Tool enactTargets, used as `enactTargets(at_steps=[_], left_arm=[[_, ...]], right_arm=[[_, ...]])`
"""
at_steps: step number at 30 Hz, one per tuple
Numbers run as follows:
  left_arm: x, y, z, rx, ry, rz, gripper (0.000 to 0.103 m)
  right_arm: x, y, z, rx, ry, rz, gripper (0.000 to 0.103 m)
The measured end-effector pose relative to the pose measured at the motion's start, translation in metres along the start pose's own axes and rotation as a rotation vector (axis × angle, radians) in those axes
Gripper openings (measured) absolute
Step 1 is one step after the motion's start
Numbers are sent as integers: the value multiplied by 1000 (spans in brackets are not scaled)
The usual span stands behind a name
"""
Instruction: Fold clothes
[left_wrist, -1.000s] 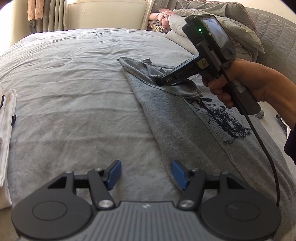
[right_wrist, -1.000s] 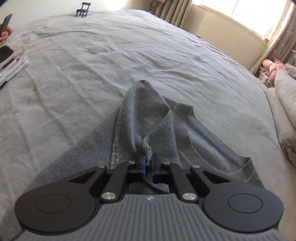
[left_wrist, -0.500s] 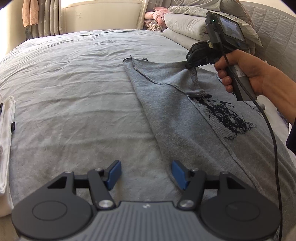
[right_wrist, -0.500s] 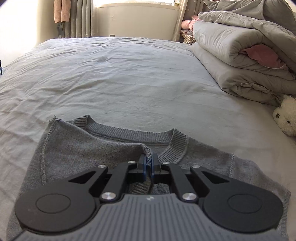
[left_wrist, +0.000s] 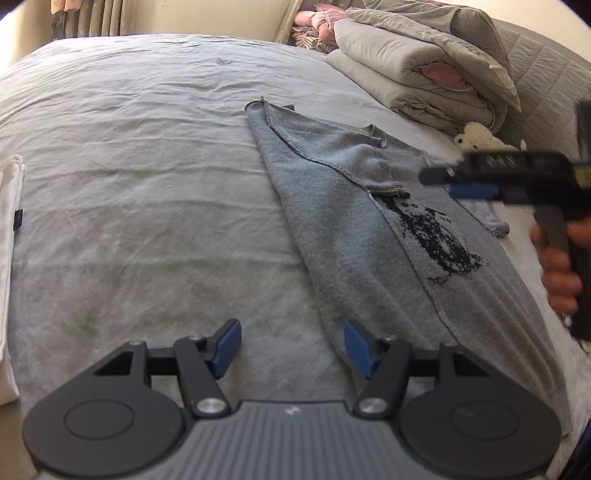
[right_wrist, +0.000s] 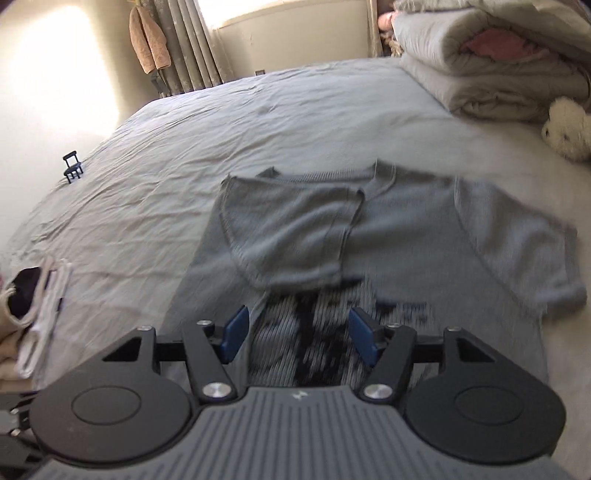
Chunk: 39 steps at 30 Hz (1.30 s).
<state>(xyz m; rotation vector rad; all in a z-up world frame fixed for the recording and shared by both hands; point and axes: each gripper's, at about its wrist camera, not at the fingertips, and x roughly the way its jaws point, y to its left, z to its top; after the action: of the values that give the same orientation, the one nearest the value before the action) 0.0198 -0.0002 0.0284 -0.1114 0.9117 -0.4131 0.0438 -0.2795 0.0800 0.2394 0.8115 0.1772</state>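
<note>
Right hand-held gripper (right_wrist: 295, 341), jaws just sprung apart and empty, tilts down over the grey sweater (right_wrist: 369, 236); left hand-held gripper (left_wrist: 291, 347) hovers spread at the sweater's seven o'clock edge.

Grey-sheeted bed (left_wrist: 147, 155) under grey sweater (left_wrist: 351, 236), rolled duvet (left_wrist: 417, 70), plush toy (left_wrist: 480, 136), folded white cloth (left_wrist: 9, 258).

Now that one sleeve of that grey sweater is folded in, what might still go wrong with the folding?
The folded sleeve lies loose on the sweater; the right gripper, whose fingers have just opened with nothing between them, could drag it askew if it passes low. The other sleeve is still spread out, so the fold may end lopsided. The left gripper hangs open by the hem and could snag it.
</note>
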Motion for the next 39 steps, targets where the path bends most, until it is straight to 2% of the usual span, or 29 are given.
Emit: enactTargets(at_steps=[3, 7, 10, 12, 15, 17, 18, 19, 21, 24, 27, 31, 38, 39], left_arm=[[-7, -2, -4, -18, 11, -23, 64], [-15, -2, -10, -95, 43, -89, 63], [-19, -13, -21, -116, 72, -129, 64], [-21, -27, -31, -90, 71, -115, 63], [-25, -39, -41, -79, 59, -104, 63], [-26, -47, -49, -72, 52, -93, 61], [-26, -51, -53, -60, 52, -91, 56], [-26, -54, -56, -47, 52, -89, 52], [-24, -59, -63, -39, 62, -95, 26], [-25, -58, -68, -70, 71, -97, 8], [-32, -49, -68, -123, 84, -117, 5], [-49, -45, -67, -115, 69, -122, 4], [-51, -44, -75, -70, 86, -92, 4], [-50, -45, -75, -62, 86, -89, 4]], right_arm=[[-37, 2, -61, 130, 43, 71, 64], [-83, 13, -118, 174, 15, 73, 64], [-96, 19, -146, 203, 12, 68, 64], [-96, 25, -160, 198, 22, 66, 63], [-93, 36, -171, 127, 15, -2, 41], [-93, 38, -175, 124, 3, -28, 12], [-92, 34, -177, 155, 5, -1, 8], [-93, 31, -178, 200, 2, 22, 8], [-94, 21, -180, 292, -2, 60, 8], [-96, 6, -184, 423, 5, 127, 8], [-100, -9, -186, 551, 4, 221, 8], [-105, -18, -186, 685, 4, 371, 8], [-94, -25, -198, 724, 58, 322, 8], [-94, -22, -200, 695, 51, 299, 8]])
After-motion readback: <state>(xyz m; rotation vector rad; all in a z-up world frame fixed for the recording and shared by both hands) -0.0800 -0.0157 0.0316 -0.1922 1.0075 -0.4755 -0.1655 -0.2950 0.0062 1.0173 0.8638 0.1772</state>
